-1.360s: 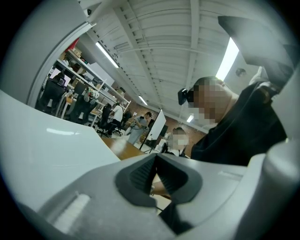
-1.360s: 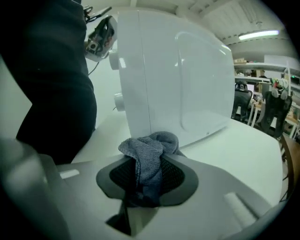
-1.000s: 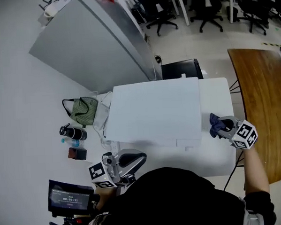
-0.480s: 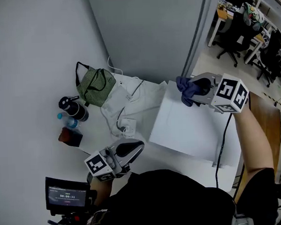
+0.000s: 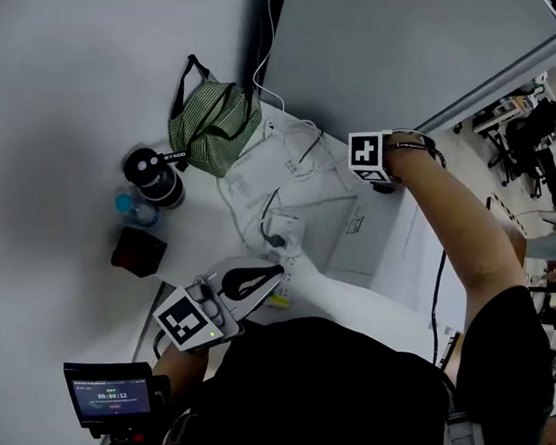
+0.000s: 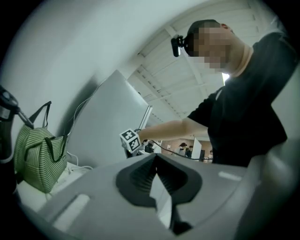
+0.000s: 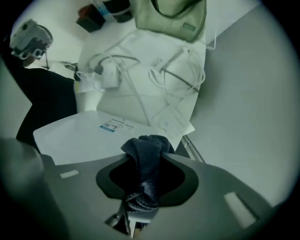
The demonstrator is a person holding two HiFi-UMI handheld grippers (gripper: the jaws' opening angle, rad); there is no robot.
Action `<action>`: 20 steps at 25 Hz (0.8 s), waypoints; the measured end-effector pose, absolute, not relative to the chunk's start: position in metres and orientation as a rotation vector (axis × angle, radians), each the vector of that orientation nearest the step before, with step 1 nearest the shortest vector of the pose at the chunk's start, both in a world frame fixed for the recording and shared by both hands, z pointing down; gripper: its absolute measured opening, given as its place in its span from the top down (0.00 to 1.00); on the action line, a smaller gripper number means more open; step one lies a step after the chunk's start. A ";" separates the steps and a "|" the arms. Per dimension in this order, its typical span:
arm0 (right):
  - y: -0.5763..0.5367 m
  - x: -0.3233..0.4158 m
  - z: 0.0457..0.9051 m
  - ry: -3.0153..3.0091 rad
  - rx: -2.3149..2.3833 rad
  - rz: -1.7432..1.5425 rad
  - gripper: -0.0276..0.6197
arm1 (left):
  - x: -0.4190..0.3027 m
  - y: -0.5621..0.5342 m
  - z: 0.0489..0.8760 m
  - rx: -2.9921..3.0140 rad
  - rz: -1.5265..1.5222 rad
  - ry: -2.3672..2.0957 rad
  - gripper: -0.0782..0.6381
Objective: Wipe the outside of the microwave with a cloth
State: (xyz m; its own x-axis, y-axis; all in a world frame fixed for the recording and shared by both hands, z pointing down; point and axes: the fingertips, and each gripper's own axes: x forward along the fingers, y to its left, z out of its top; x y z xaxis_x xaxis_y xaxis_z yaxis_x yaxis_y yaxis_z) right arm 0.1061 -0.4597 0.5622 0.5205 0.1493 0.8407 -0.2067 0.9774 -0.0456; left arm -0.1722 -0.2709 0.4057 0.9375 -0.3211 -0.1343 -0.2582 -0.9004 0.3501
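Left gripper (image 5: 273,277) sits at the near-left corner of the boxy white microwave (image 5: 354,248), jaws pressed together on nothing and out of the way. Right gripper (image 5: 384,182) reaches over behind the microwave, jaws clamped on the crumpled dark blue cloth (image 7: 145,157). I reckon its labelled rear panel gets wiped; contact unclear.

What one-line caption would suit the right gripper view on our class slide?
Right gripper clamps a dark blue cloth near the white microwave, cables and a green bag beyond.
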 end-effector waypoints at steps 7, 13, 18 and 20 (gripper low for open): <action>-0.463 0.121 0.662 -0.742 -0.025 0.230 0.79 | -0.209 -0.266 0.434 2.683 -0.295 -0.486 0.88; -0.462 0.123 0.714 -0.796 -0.040 0.270 0.80 | -0.226 -0.259 0.460 2.606 -0.269 -0.532 0.88; -0.448 0.102 0.654 -0.913 -0.080 0.337 0.78 | -0.211 -0.259 0.450 2.615 -0.306 -0.449 0.88; -0.432 0.084 0.588 -0.987 -0.105 0.343 0.78 | -0.205 -0.262 0.440 2.641 -0.332 -0.409 0.88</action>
State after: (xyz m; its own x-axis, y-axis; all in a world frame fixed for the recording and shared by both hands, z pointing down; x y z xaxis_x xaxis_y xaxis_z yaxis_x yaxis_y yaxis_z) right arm 0.0844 -0.4321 0.5882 0.5023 0.3307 0.7990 -0.2362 0.9413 -0.2411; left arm -0.2047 -0.2621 0.4398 0.9274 -0.3364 -0.1637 -0.2294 -0.8571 0.4613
